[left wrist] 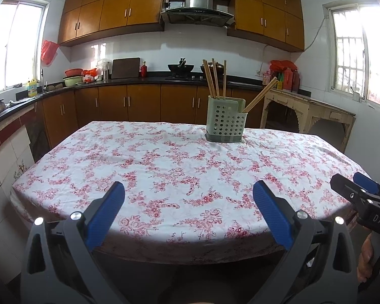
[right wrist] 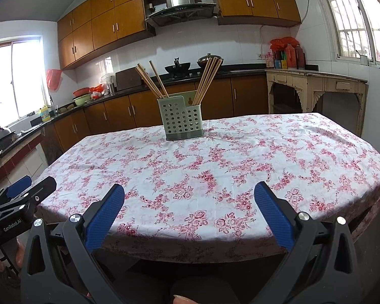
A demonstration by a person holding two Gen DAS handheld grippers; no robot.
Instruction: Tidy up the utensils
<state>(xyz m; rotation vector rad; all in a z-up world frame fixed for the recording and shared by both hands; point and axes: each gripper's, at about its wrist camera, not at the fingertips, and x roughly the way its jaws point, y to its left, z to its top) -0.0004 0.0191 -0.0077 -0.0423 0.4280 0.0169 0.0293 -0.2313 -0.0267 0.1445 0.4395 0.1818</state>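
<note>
A green holder (right wrist: 182,117) with holes is seen standing far back on the flowery tablecloth (right wrist: 215,172). Wooden chopsticks (right wrist: 207,81) are stuck in both of its sides, leaning apart. The left gripper (left wrist: 188,202) and the right gripper (right wrist: 189,202) are held wide apart and empty, near the table's front edge.

A table with a white cloth printed in pink flowers (left wrist: 179,167) fills the lower middle of the frame. Behind it, brown base cabinets (left wrist: 139,101) run under a dark counter, with matching wall cabinets (left wrist: 109,12) above. A steel range hood (left wrist: 198,5) hangs at top centre over a black wok (left wrist: 180,68). A worn cream side table (left wrist: 306,106) stands at right, and a red plastic bag (left wrist: 49,50) hangs at upper left.
</note>
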